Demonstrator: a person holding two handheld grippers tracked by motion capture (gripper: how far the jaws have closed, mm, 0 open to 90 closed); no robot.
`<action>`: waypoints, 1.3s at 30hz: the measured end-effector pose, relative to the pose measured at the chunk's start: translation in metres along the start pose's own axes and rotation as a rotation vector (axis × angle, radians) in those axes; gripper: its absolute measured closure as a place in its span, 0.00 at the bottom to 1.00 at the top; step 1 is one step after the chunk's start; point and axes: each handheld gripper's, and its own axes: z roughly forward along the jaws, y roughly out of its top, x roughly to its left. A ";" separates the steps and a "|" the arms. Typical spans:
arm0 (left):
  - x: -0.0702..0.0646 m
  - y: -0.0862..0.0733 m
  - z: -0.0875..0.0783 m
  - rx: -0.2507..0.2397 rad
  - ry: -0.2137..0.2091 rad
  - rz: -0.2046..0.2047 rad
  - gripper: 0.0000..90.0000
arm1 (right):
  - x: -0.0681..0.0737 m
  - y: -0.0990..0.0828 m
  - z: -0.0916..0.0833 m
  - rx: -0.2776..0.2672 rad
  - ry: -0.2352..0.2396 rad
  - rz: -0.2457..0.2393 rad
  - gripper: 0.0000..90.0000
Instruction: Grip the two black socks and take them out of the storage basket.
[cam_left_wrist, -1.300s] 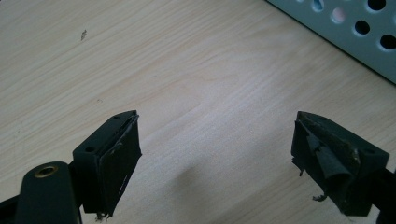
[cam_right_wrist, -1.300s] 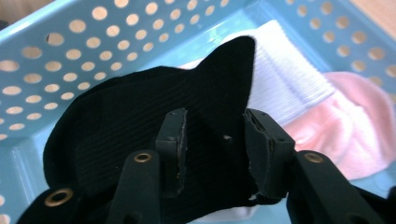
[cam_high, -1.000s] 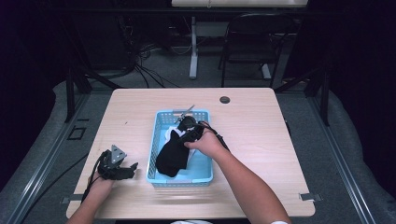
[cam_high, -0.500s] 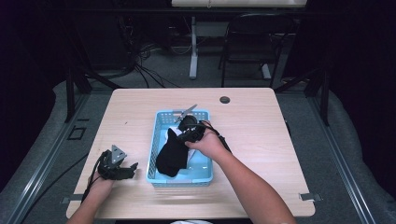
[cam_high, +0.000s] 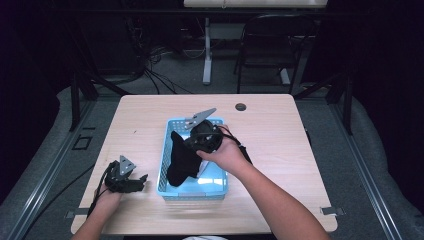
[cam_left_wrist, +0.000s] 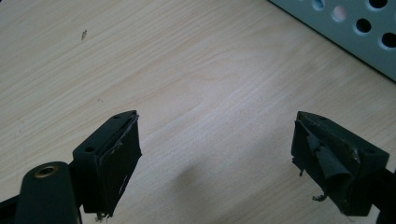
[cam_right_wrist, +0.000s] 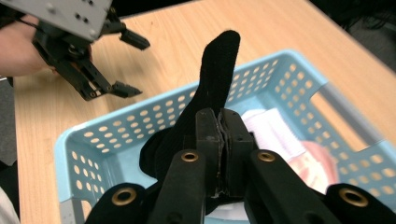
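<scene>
Right gripper (cam_right_wrist: 219, 140) clamps a black sock (cam_right_wrist: 212, 88), its jaws having just closed on the fabric, above the blue perforated basket (cam_high: 165, 170). Left gripper (cam_high: 131, 179) rests open on the table (cam_high: 280, 125), beside the basket. Risk: the thin pinch may slip, dropping the sock, or its tail may snag the rim. Light wood tabletop; beyond, a dark room with cables (cam_high: 155, 75) and a folding chair (cam_high: 265, 55).
</scene>
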 end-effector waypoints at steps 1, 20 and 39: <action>0.000 0.000 0.000 0.000 0.000 0.000 0.17 | 0.001 0.002 -0.004 -0.006 -0.007 -0.006 0.97; 0.000 0.000 -0.001 -0.002 0.001 -0.003 0.17 | -0.007 0.007 -0.051 -0.042 -0.054 0.008 0.97; -0.001 0.000 0.000 0.003 0.005 0.004 0.17 | -0.028 -0.041 -0.136 -0.092 -0.197 0.091 0.97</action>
